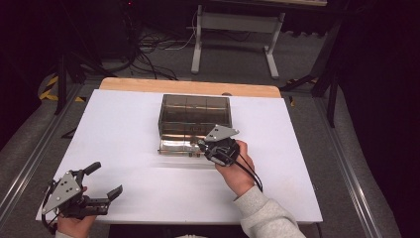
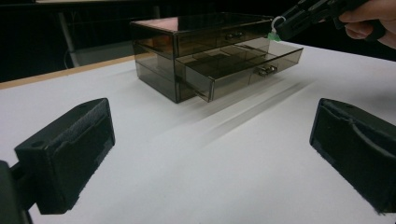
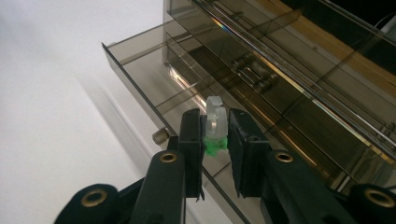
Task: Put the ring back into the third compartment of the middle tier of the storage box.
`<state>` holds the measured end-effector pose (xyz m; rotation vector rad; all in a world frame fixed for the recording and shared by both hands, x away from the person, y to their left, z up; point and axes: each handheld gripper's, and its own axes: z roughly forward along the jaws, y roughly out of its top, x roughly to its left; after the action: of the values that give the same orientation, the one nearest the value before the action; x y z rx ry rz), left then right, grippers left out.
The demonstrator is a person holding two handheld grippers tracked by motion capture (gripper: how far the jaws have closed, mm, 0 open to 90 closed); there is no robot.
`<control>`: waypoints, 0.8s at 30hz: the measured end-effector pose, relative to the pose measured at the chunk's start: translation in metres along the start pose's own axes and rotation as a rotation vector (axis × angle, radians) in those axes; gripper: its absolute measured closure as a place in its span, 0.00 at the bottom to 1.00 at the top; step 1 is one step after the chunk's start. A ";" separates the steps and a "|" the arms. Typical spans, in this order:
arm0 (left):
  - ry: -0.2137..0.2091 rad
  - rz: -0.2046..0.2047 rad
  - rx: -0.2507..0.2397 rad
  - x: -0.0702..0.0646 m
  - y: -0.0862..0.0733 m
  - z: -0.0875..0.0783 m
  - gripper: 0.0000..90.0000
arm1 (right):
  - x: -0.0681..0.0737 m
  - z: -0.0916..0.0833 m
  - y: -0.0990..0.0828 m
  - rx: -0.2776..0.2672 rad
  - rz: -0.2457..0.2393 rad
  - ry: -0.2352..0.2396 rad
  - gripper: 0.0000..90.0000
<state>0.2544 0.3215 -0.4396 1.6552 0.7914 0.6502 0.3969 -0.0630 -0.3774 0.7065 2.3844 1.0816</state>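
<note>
A smoky see-through drawer box (image 1: 194,113) stands mid-table with its bottom drawer (image 1: 174,146) pulled out toward me. My right gripper (image 1: 201,144) hovers over the drawer's right end, shut on a small clear-and-green plastic piece (image 3: 215,117). In the right gripper view the piece sticks up between the jaws above the drawer's divided compartments (image 3: 140,74), near the drawer knob (image 3: 160,136). My left gripper (image 1: 106,179) rests at the table's near left corner, open, with nothing between its jaws. From there the box (image 2: 201,42) lies ahead, with the right gripper (image 2: 285,25) and the piece (image 2: 274,33) over the open drawer (image 2: 243,65).
The white tabletop (image 1: 124,144) has a wooden strip (image 1: 188,87) along its far edge. Beyond it are a desk frame (image 1: 233,34) and cables (image 1: 148,54) on the floor. Bare table stretches between the left gripper and the box.
</note>
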 end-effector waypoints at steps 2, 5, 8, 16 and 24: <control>0.000 -0.001 0.001 0.000 0.000 0.000 0.01 | -0.001 0.000 0.000 0.005 0.002 0.000 0.84; 0.001 0.005 0.000 0.000 0.000 0.000 0.01 | -0.004 0.001 -0.001 0.009 0.013 -0.009 0.84; 0.001 0.006 0.000 0.000 0.000 -0.001 0.01 | -0.007 0.003 -0.002 0.025 0.016 -0.019 0.84; 0.001 0.001 0.000 0.000 0.000 0.000 0.01 | -0.016 0.004 -0.006 0.050 0.044 -0.046 0.84; 0.001 0.002 0.003 0.000 0.000 0.000 0.01 | -0.022 0.006 -0.010 0.083 0.052 -0.064 0.84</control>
<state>0.2547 0.3215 -0.4395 1.6589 0.7915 0.6516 0.4149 -0.0784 -0.3847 0.8235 2.3798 0.9699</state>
